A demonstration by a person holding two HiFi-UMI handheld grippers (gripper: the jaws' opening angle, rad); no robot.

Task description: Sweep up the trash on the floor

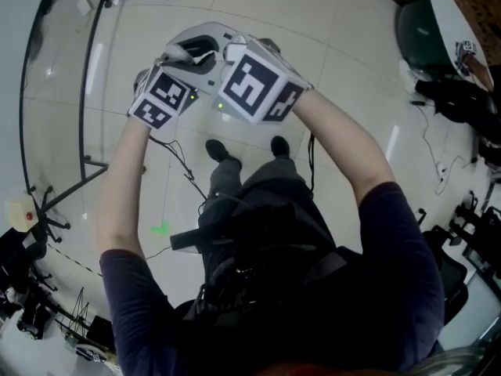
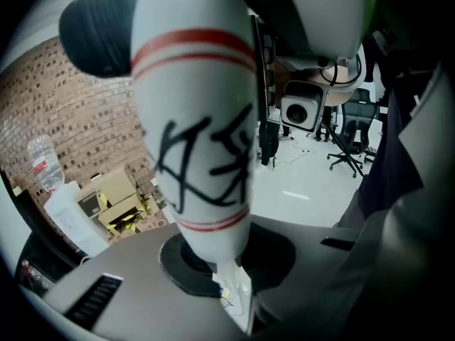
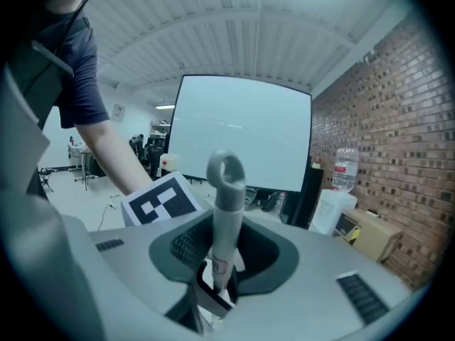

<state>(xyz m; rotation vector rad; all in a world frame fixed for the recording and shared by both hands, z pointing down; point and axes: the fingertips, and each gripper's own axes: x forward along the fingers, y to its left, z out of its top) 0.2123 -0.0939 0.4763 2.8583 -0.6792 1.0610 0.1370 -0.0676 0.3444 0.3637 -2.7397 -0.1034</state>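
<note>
In the left gripper view a thick white handle (image 2: 195, 119) with red stripes and black writing stands up between the jaws. My left gripper (image 2: 213, 265) is shut on its lower end. My right gripper (image 3: 217, 275) is shut on a thin grey handle (image 3: 226, 204) that ends in a ring. In the head view both grippers are raised side by side in front of the person, the left gripper (image 1: 188, 53) next to the right gripper (image 1: 235, 49). Their marker cubes hide both handles there. A small green patch (image 1: 160, 228) lies on the pale floor; I cannot tell what it is.
The person's shoes (image 1: 223, 151) stand below the grippers. A black stand (image 1: 86, 77) spreads its legs at the left. Cables (image 1: 434, 155) and office chairs are at the right. A brick wall, cardboard boxes (image 2: 117, 197), a water bottle (image 3: 346, 168) and a big screen (image 3: 242, 133) line the room.
</note>
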